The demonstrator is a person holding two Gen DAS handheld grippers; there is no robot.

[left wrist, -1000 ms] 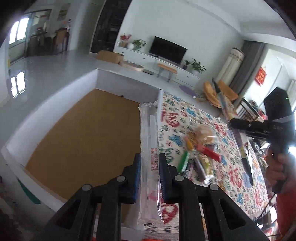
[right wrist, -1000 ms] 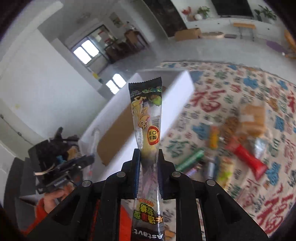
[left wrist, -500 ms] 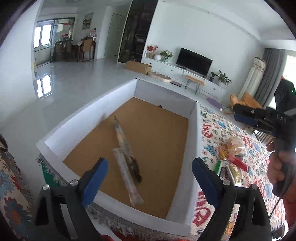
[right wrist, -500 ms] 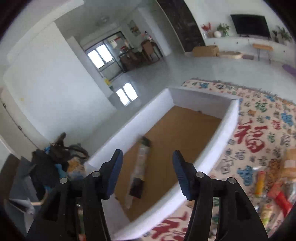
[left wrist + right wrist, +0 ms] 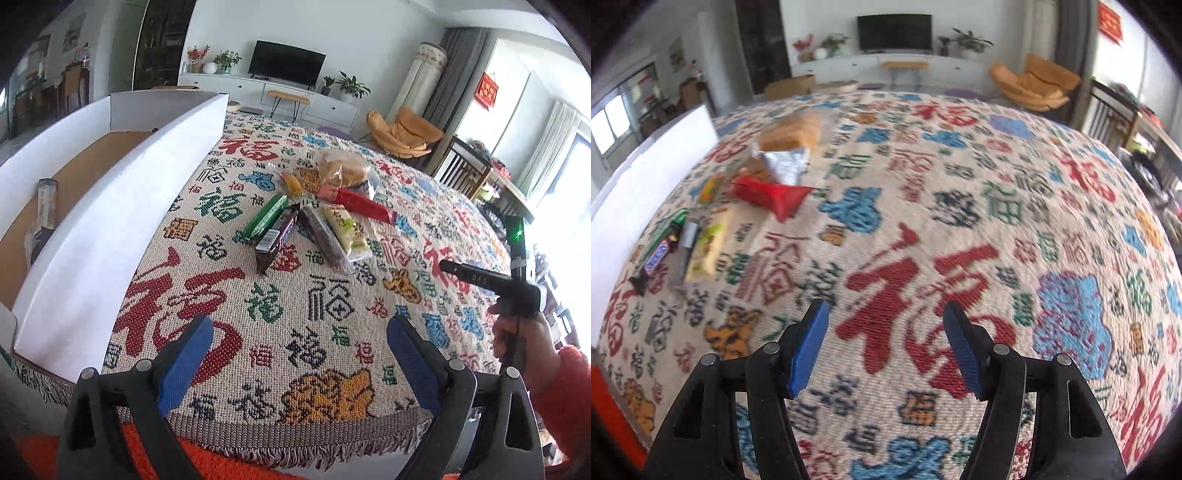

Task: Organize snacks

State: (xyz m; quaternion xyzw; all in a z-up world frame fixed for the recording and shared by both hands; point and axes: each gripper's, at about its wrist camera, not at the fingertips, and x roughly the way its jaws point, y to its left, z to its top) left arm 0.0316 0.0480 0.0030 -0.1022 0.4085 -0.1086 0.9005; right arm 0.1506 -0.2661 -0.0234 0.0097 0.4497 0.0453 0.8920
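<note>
A pile of snacks lies on the patterned tablecloth (image 5: pixel 325 302): a green bar (image 5: pixel 266 218), a dark Snickers bar (image 5: pixel 277 236), a yellow packet (image 5: pixel 347 230), a red packet (image 5: pixel 360 201) and a bread bag (image 5: pixel 341 170). The white box (image 5: pixel 122 206) with a brown floor stands at the left and holds a clear snack stick (image 5: pixel 42 218). My left gripper (image 5: pixel 299 363) is open and empty above the cloth's near edge. My right gripper (image 5: pixel 886 347) is open and empty over the cloth, right of the pile (image 5: pixel 768 192); its body shows in the left wrist view (image 5: pixel 495 284).
The cloth's fringe and an orange-red surface (image 5: pixel 229 461) run along the near edge. A living room with a TV (image 5: pixel 286 62), a cabinet and an orange chair (image 5: pixel 402 133) lies beyond the table. A dark rack (image 5: pixel 1137 133) stands at the far right.
Both grippers dropped their snack sticks into the box and opened. They have since swung right, away from the box, and now face the cloth and the snack pile.
</note>
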